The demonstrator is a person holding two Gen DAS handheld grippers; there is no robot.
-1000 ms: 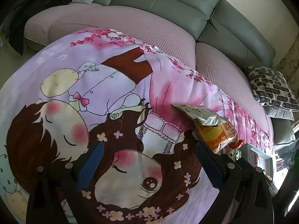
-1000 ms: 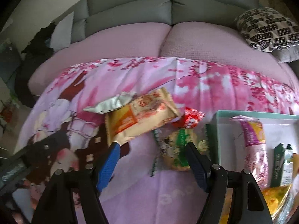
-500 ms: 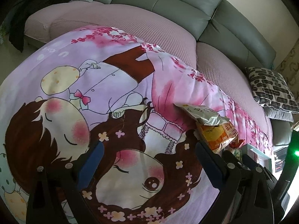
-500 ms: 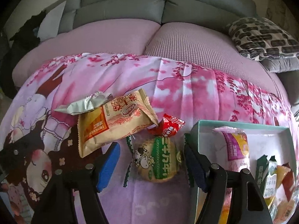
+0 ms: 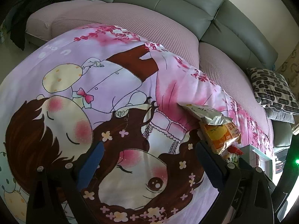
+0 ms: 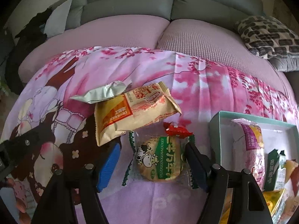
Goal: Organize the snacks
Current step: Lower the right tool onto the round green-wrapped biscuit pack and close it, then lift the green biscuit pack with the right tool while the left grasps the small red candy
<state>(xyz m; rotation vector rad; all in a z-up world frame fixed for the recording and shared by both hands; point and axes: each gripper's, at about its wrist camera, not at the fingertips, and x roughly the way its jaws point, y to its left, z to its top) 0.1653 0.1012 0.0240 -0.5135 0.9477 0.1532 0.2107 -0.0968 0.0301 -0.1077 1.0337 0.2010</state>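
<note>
Our right gripper [image 6: 151, 160] straddles a round biscuit in a clear wrapper with a green band and a cow picture [image 6: 158, 160], which lies flat on the pink-and-lilac cartoon-print cloth [image 6: 205, 85]. Its jaws have just been closing and now stand about half open, the biscuit between them; the right pad sits at the wrapper's edge, the left pad is clear of it, so nothing is gripped. At twelve o'clock from the biscuit a small red foil candy [image 6: 176, 131] touches its top edge. At eleven o'clock lies a large beige-and-orange cracker packet [image 6: 134, 112], with a crumpled silver foil bag [image 6: 99, 94] beyond it. At three o'clock stands an open teal-rimmed white box [image 6: 216, 130] holding several snacks. Our left gripper [image 5: 147, 160] hangs wide open over bare cloth, holding nothing.
</note>
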